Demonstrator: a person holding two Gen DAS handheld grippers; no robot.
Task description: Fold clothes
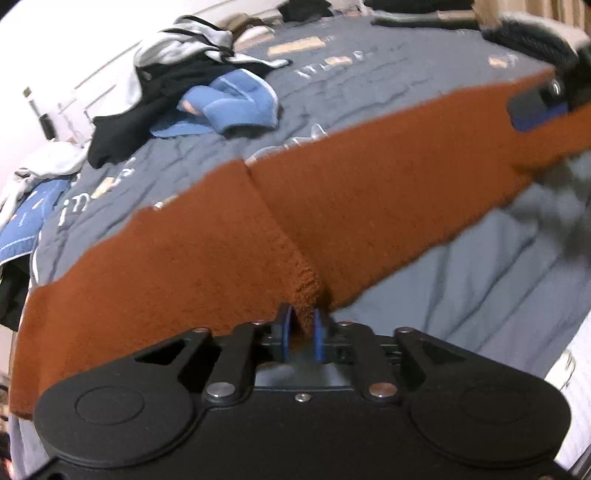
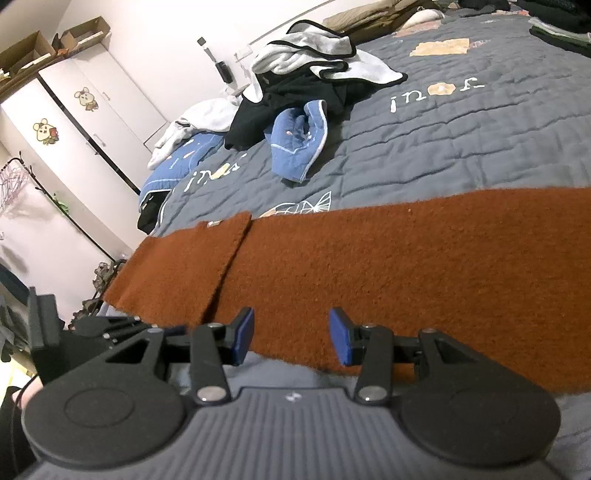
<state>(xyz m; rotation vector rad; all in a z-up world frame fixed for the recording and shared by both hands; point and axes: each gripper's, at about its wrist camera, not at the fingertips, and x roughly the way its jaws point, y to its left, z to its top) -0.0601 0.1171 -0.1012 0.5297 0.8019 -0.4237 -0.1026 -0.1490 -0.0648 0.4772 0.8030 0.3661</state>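
A long rust-brown knitted cloth (image 1: 369, 206) (image 2: 406, 266) lies stretched across the grey quilt. One end is folded over the rest, and that end's edge runs as a seam (image 2: 229, 273) toward me. In the left wrist view my left gripper (image 1: 302, 336) is at the cloth's near edge by that seam. A bunched ridge of knit sits pinched between its blue pads (image 1: 284, 338). In the right wrist view my right gripper (image 2: 291, 336) hovers open over the near edge, farther along the cloth. Its pads are wide apart and grip nothing. One of its fingers (image 1: 535, 110) shows at the upper right of the left view.
A heap of black, white and grey clothes (image 2: 314, 66) (image 1: 177, 74) and a blue quilted piece (image 2: 299, 140) (image 1: 229, 107) lie on the grey quilt (image 2: 461, 147) beyond the cloth. Dark garments (image 2: 554, 22) line the far edge. A white wardrobe (image 2: 74, 122) stands left.
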